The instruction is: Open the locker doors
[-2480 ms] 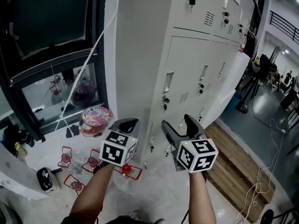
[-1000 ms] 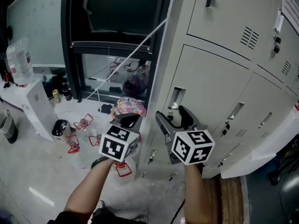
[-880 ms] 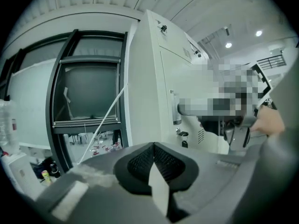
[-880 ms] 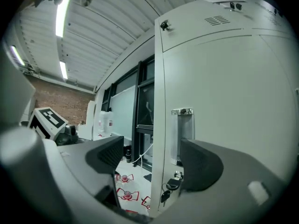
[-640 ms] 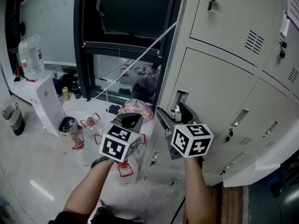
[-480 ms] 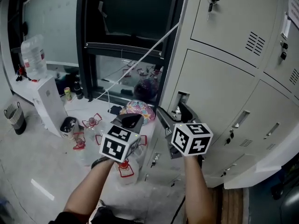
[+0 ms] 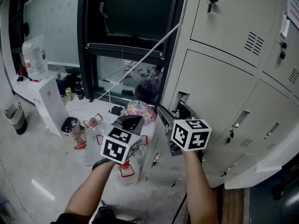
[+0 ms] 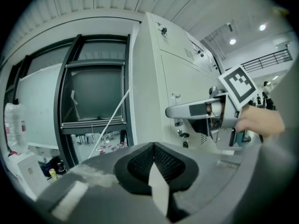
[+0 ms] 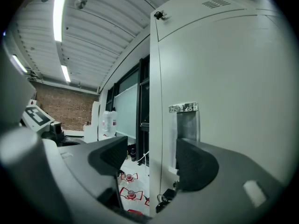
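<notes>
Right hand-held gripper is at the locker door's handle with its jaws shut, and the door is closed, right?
Not shut. The right gripper view shows the right hand-held gripper open: its jaws have just been closing, with the handle between them but not gripped. The door is closed.

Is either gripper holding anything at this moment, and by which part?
Nothing is held yet. The right gripper, whose jaws have just been closing, straddles the locker door edge at the handle recess without pressing. The left gripper is shut and empty.

No writing can be read: the paper sheet (image 7: 294,8) on the lockers (image 7: 219,87) is too small (square markers (image 7: 190,134) show only patterns).
</notes>
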`<state>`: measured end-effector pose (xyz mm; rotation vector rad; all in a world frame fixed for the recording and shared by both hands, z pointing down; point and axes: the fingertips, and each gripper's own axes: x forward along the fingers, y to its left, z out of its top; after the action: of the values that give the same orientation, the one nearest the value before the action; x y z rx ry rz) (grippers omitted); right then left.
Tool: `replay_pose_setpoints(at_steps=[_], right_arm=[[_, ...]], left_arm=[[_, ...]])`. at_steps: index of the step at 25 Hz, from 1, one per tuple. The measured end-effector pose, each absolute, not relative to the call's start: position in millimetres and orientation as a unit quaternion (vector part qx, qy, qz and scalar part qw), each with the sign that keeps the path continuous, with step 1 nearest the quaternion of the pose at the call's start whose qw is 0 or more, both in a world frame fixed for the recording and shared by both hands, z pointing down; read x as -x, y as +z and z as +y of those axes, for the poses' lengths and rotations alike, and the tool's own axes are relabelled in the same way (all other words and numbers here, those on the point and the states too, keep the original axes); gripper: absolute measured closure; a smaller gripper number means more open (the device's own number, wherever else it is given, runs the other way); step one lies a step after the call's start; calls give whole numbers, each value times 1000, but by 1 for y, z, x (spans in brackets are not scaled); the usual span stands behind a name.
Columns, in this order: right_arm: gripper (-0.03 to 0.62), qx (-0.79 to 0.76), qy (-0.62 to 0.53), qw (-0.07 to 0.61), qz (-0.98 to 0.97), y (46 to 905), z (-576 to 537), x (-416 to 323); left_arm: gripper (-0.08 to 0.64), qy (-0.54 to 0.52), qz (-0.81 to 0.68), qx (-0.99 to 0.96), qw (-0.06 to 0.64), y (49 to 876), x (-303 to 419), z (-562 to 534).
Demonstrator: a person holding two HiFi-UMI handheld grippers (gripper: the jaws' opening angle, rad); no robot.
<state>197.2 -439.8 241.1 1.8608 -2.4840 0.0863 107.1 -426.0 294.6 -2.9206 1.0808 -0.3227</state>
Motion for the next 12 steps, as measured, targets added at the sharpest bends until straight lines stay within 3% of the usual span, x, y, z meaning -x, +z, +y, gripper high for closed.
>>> replay_pose_setpoints(at_steps=[4,12], right_arm=[[330,-603,28,24,-797,241,-431,-201],[331,-607,21,22,-794,240,-399,-191]], left_arm=[[555,-102,344,933,-5,303,-107,-420],[555,-112,318,941,-2,304,-108,-399]])
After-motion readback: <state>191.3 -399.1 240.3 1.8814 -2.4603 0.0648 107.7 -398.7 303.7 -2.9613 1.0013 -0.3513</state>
